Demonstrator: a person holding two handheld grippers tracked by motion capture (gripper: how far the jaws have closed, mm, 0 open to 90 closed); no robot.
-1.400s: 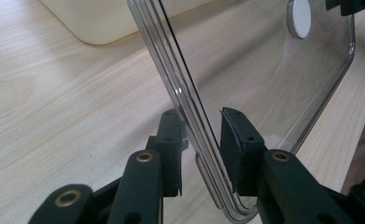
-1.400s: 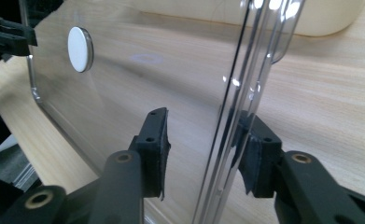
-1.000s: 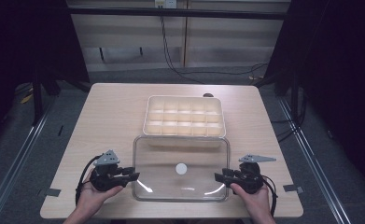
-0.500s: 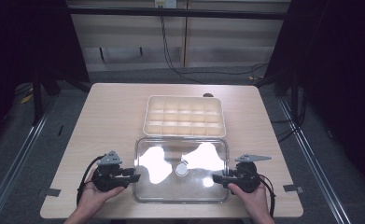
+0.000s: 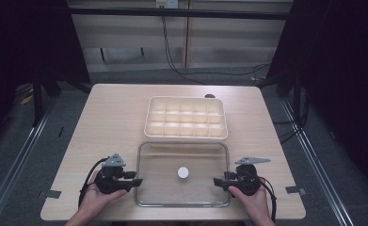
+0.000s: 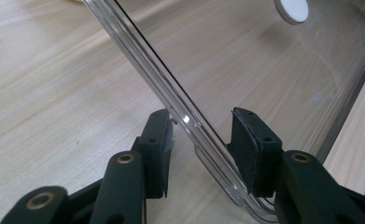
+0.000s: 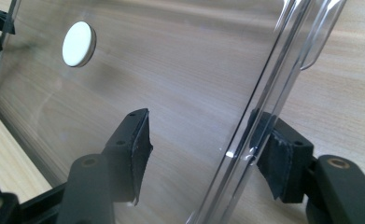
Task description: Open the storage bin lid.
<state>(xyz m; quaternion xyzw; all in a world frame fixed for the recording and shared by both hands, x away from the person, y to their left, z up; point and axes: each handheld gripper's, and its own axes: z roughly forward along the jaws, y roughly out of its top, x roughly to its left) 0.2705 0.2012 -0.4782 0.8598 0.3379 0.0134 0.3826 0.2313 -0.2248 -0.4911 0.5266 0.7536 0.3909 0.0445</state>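
A clear, flat rectangular plastic lid (image 5: 191,160) with rounded corners and a small white round knob (image 5: 183,172) at its middle lies on the near part of the light wooden table (image 5: 111,117), between the two hand-held grippers. Just beyond its far edge sits a cream plastic tray divided into many small compartments (image 5: 186,117), about mid-table.

The left gripper (image 5: 135,181), black with a grey three-cornered plate on top, is held in the person's left hand (image 5: 97,195) at the lid's left edge, near the near-left corner. In the left gripper view its jaws stand apart on either side of the lid's raised rim (image 6: 189,126); they have just been opening, and a gap shows between each pad and the plastic, so the rim sits between them unclamped.

The right gripper (image 5: 218,181), of the same make, is held in the person's right hand (image 5: 252,200) at the lid's right edge, near the near-right corner. In the right gripper view its jaws also straddle the rim (image 7: 264,93), one pad over the clear panel, the other outside the edge. They too have just been opening and stand apart, with the rim between them and no pad pressing on it
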